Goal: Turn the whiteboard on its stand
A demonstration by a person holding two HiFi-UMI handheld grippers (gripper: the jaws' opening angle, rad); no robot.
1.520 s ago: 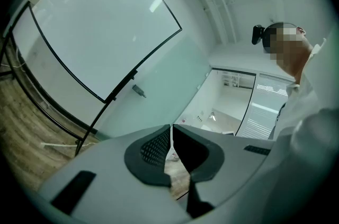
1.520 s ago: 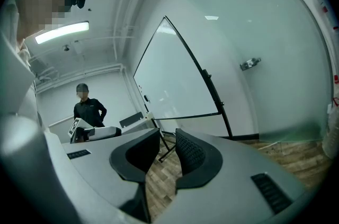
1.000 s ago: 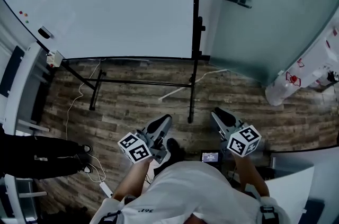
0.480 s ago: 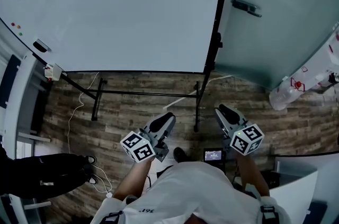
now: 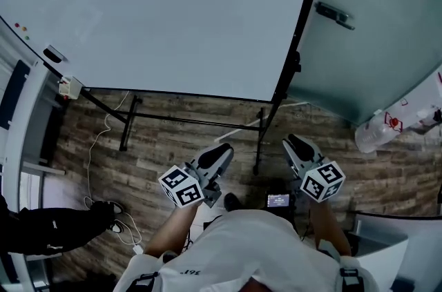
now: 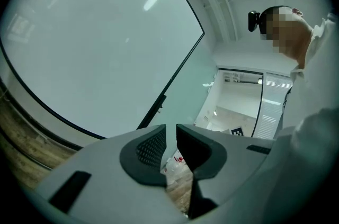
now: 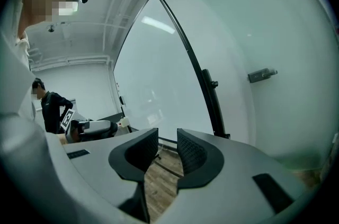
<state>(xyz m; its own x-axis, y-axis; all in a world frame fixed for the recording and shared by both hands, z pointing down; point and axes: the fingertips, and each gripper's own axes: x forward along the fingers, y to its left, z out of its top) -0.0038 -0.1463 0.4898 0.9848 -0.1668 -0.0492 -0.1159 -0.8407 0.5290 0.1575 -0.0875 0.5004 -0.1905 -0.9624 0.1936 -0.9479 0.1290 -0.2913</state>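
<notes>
The whiteboard [image 5: 159, 14] is a large white panel in a thin black frame, filling the upper left of the head view. Its black stand has an upright post [image 5: 290, 76] at the board's right edge and a floor leg [image 5: 259, 146]. My left gripper [image 5: 222, 151] is held level short of the stand, its jaws a narrow gap apart with nothing between them [image 6: 170, 130]. My right gripper [image 5: 293, 142] is to the right of the leg; its jaws have just been opening and hold nothing [image 7: 167, 135]. The board also shows ahead in both gripper views [image 6: 95, 48] [image 7: 159, 85].
A frosted glass wall with a dark handle [image 5: 335, 14] stands right of the board. A clear water bottle [image 5: 394, 128] lies at the right. A person's dark legs [image 5: 55, 228] are at the lower left. A white cable [image 5: 103, 139] and a small screen device [image 5: 278, 200] lie on the wood floor.
The board has grown larger and its right post has slid to the right in the head view. Both grippers have come closer to the stand. The person at the left has drifted lower.
</notes>
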